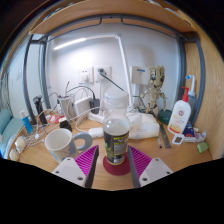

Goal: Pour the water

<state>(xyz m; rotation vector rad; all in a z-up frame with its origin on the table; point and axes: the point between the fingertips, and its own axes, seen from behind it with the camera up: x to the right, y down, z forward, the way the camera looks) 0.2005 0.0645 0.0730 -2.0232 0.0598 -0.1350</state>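
Observation:
A clear plastic water bottle (116, 132) with a dark label and a white cap stands upright on a round red coaster (117, 168) on the wooden table (50, 165). My gripper (113, 152) is open, and the bottle stands between the pink pads (88, 160) with a thin gap at either side. A white mug (62, 145) sits on the table to the left of the bottle, just beyond the left finger, its handle (81, 143) turned toward the bottle. Whether the mug holds anything is hidden.
To the right stands a white bottle with a red cap (181, 112) among small items. A crumpled clear bag (147, 125) lies behind the water bottle. Cables, a rack and a small blue bottle (27, 122) crowd the left back, under a shelf.

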